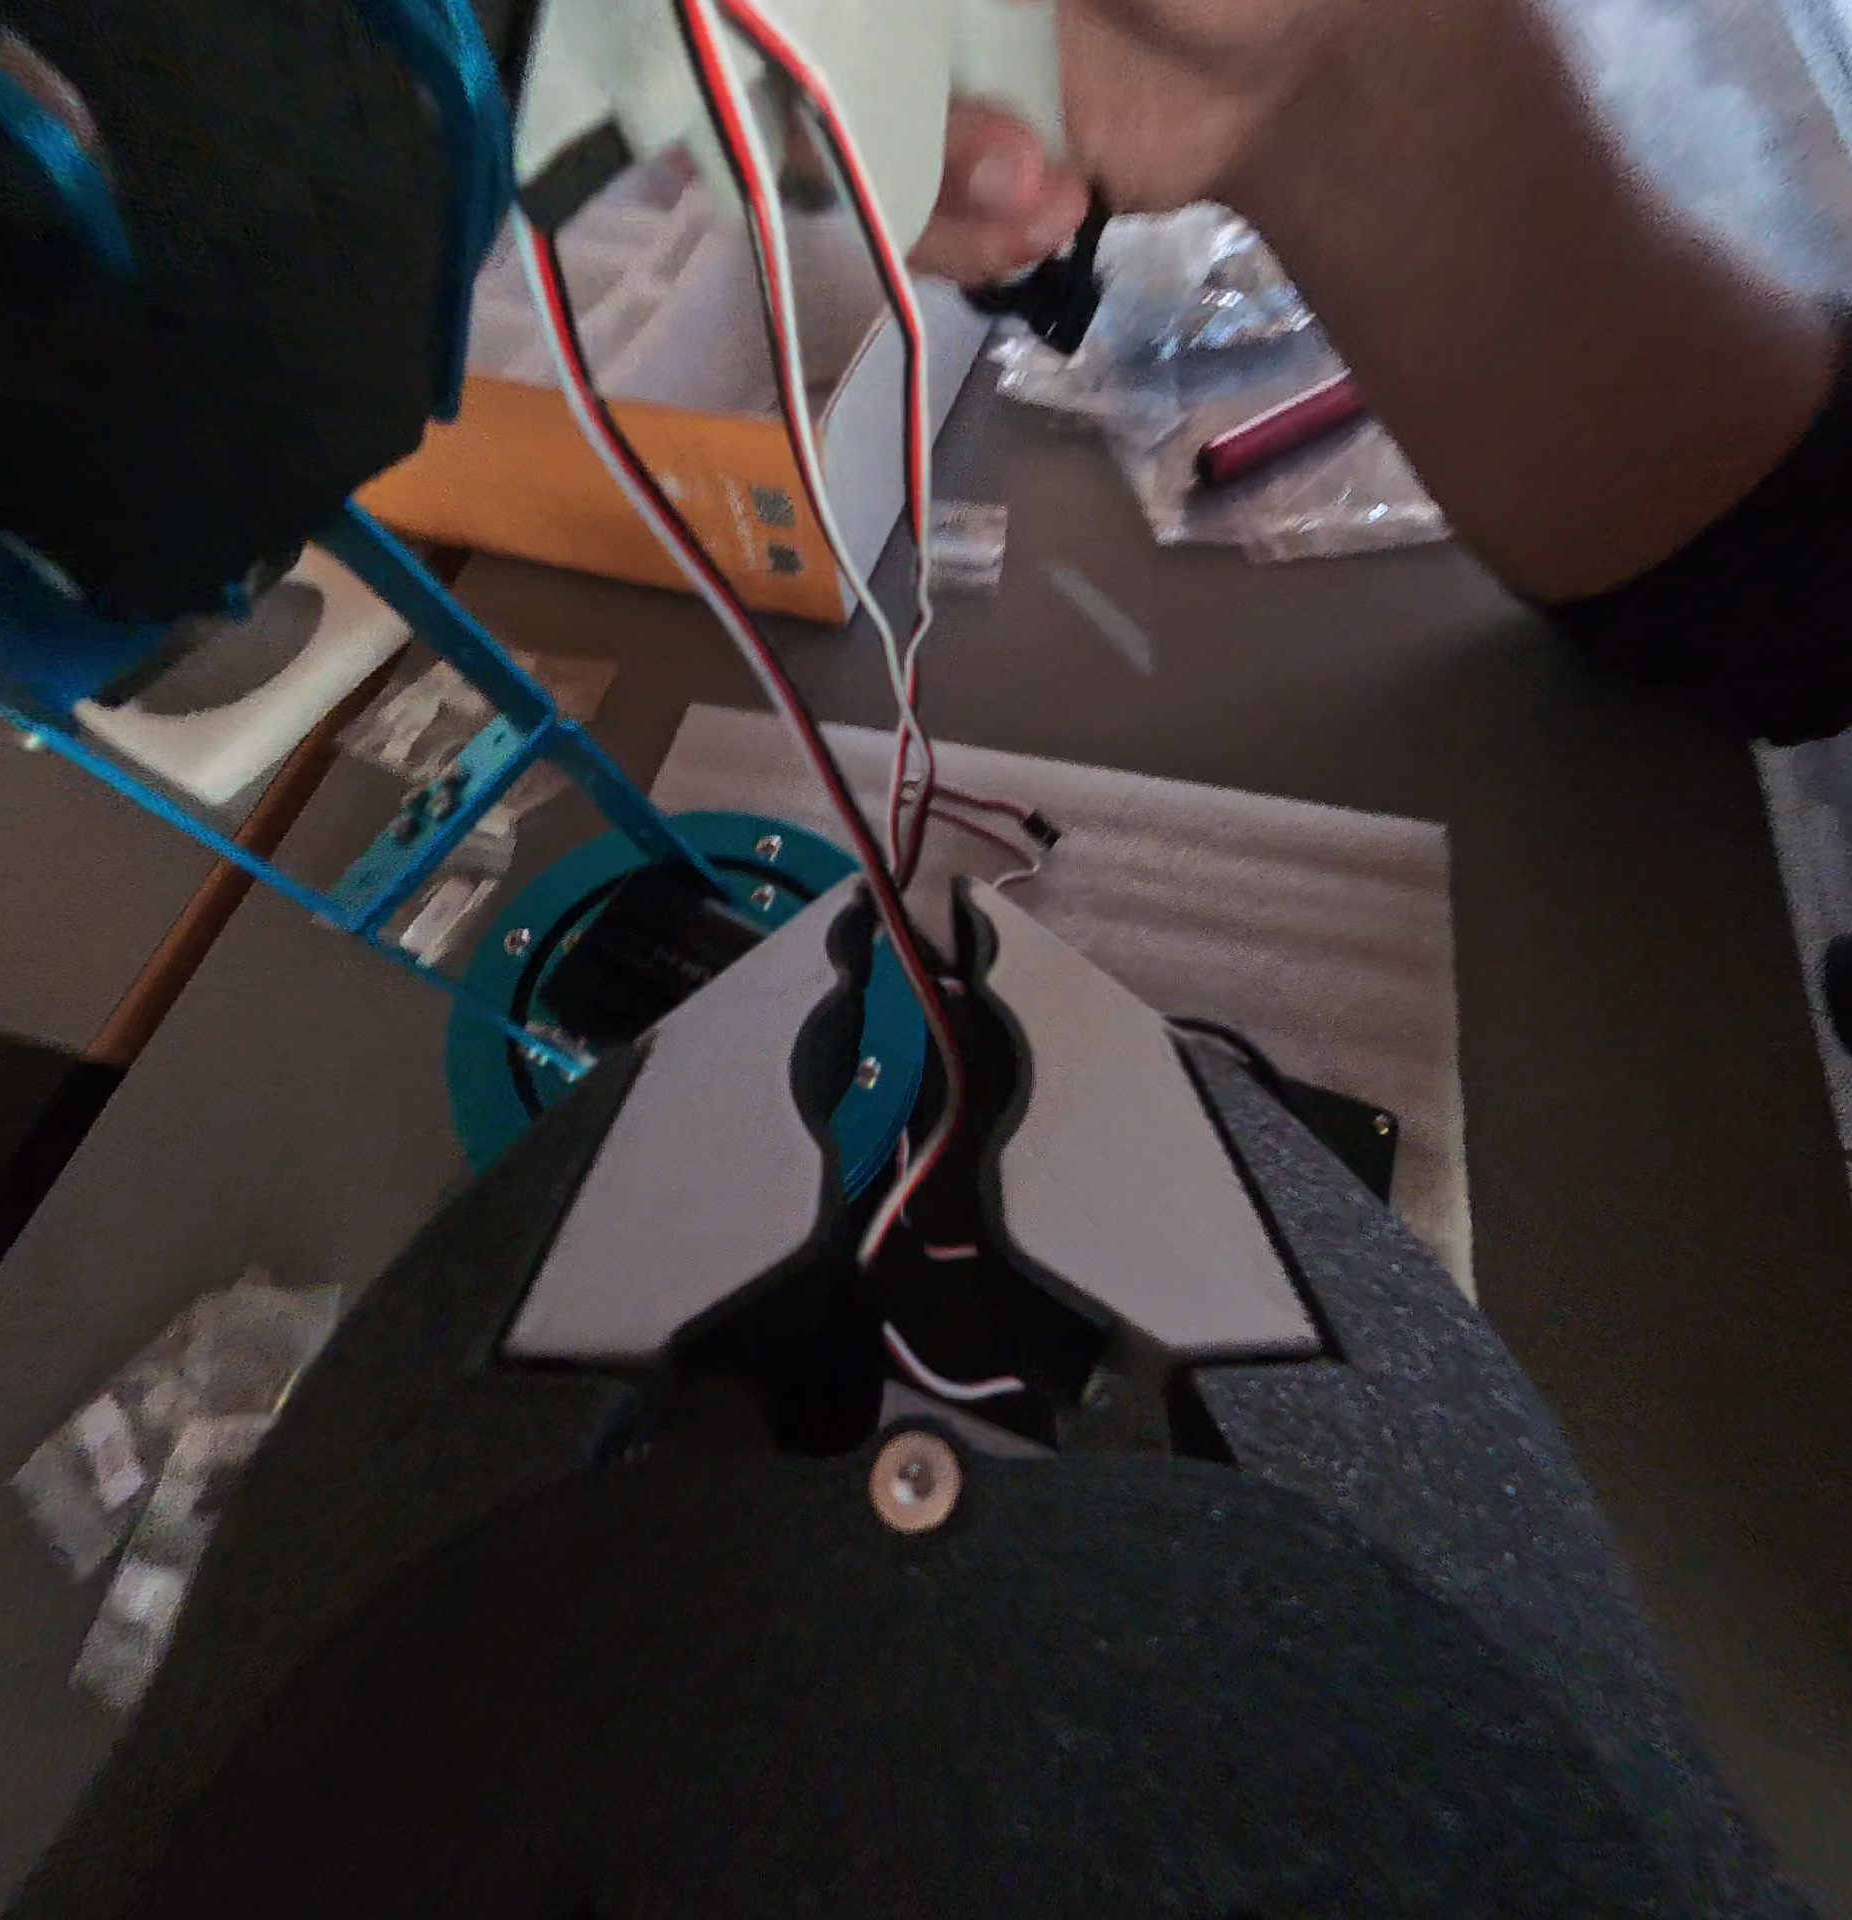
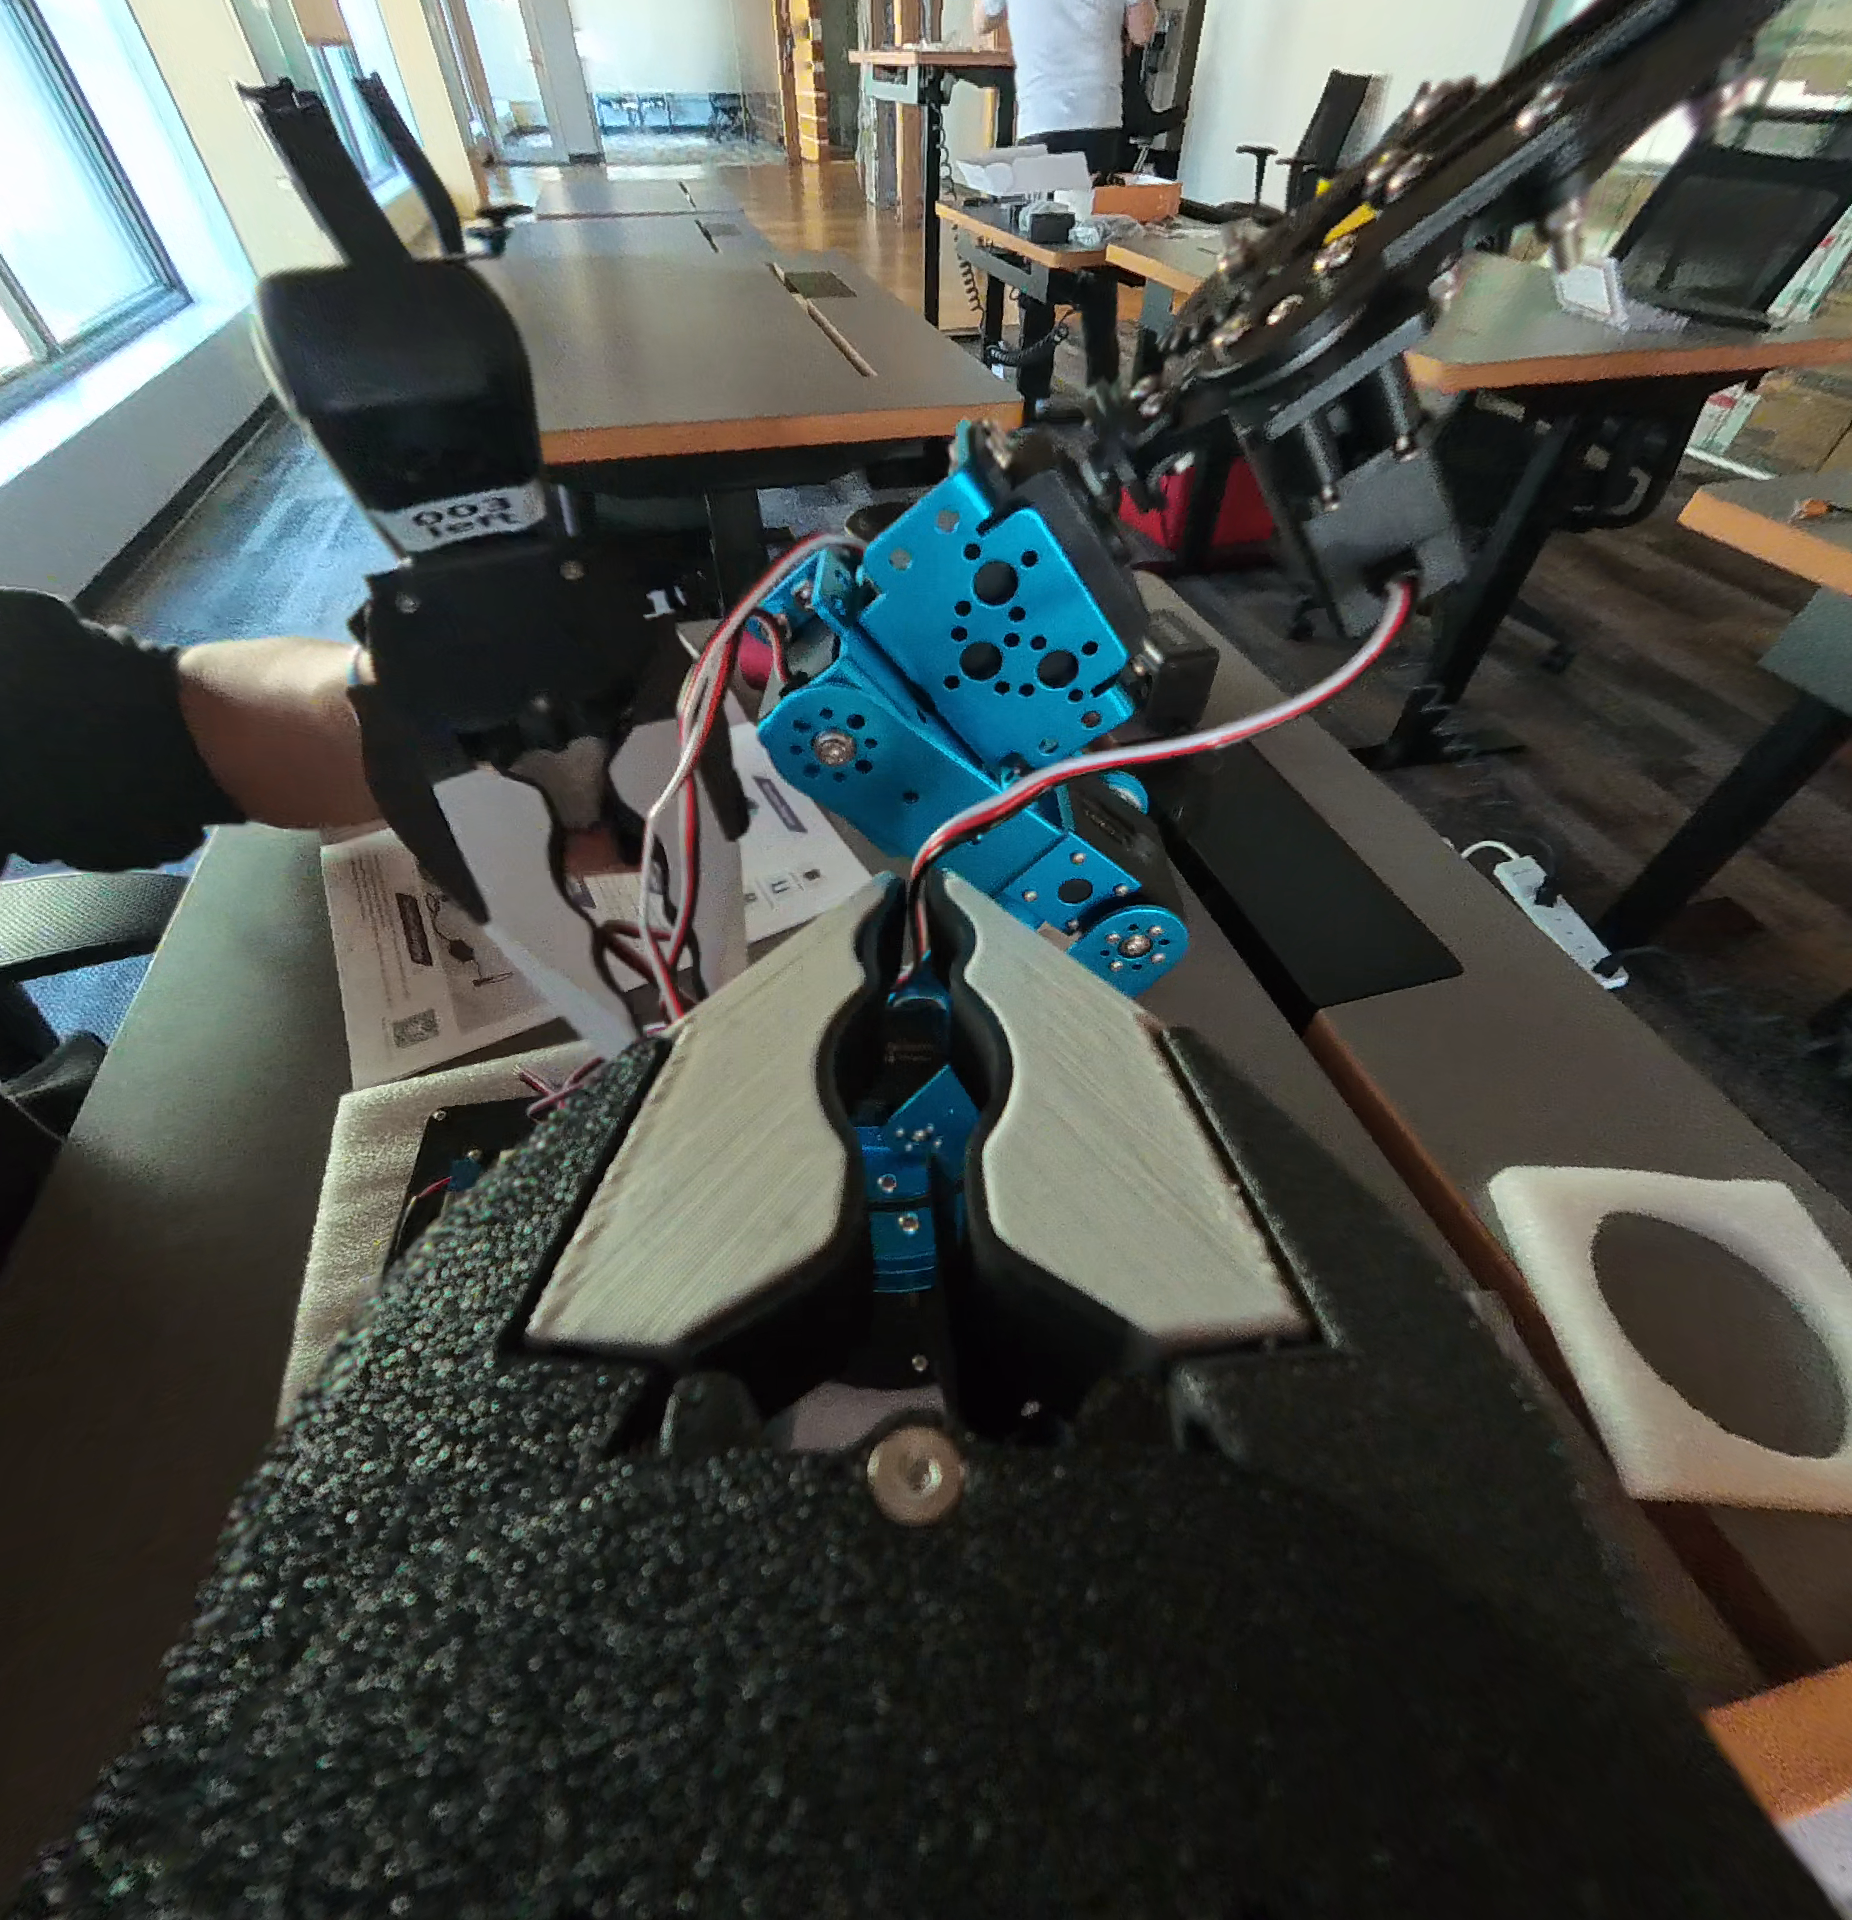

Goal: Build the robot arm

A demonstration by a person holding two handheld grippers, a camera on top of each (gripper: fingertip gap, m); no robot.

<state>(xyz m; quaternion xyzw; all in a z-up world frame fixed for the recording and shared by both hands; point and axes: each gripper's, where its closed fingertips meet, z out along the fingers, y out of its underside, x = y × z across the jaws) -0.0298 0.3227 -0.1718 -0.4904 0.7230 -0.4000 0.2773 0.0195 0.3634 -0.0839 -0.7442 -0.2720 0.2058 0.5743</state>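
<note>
My right gripper [image 2: 917, 904] clamps the blue servo arm [image 2: 963, 675]; left gripper [image 1: 906, 899], jaws slightly apart, straddles its wires [image 1: 797, 582] (blurred).

White printed label [image 2: 454, 516] on the black body of the left gripper [image 2: 548, 831], printed instruction sheet [image 2: 423, 956] with a square code on the table, orange box [image 1: 631, 488] with small dark code squares, its print blurred
</note>
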